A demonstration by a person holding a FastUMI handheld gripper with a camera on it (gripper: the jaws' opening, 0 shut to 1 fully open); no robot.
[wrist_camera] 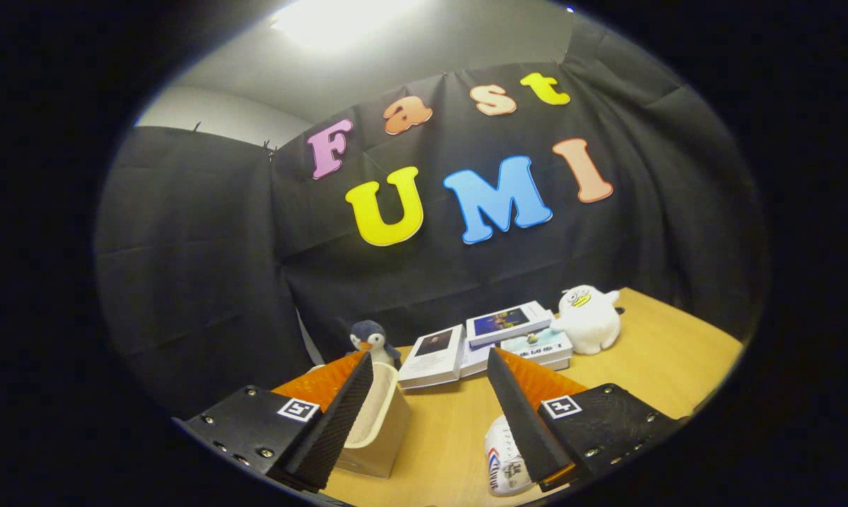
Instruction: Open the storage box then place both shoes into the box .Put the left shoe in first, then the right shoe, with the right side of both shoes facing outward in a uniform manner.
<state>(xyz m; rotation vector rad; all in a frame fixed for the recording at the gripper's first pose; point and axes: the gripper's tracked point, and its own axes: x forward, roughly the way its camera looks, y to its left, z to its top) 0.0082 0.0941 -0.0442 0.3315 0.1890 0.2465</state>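
My gripper (429, 359) is held above the wooden table (663, 366) with its fingers wide apart and nothing between them. A beige storage box (378, 429) stands on the table by the left finger (336, 422), which hides part of it; a pale inner face shows at its top. A white shoe (503, 465) with red and blue marks lies low beside the right finger (522, 415), partly hidden behind it. Whether it is the left or the right shoe I cannot tell.
Beyond the fingers lie several books (498, 334) in a loose pile. A small penguin plush (371, 341) stands left of them and a white plush toy (589, 318) right of them. The black cloth wall closes the back of the table.
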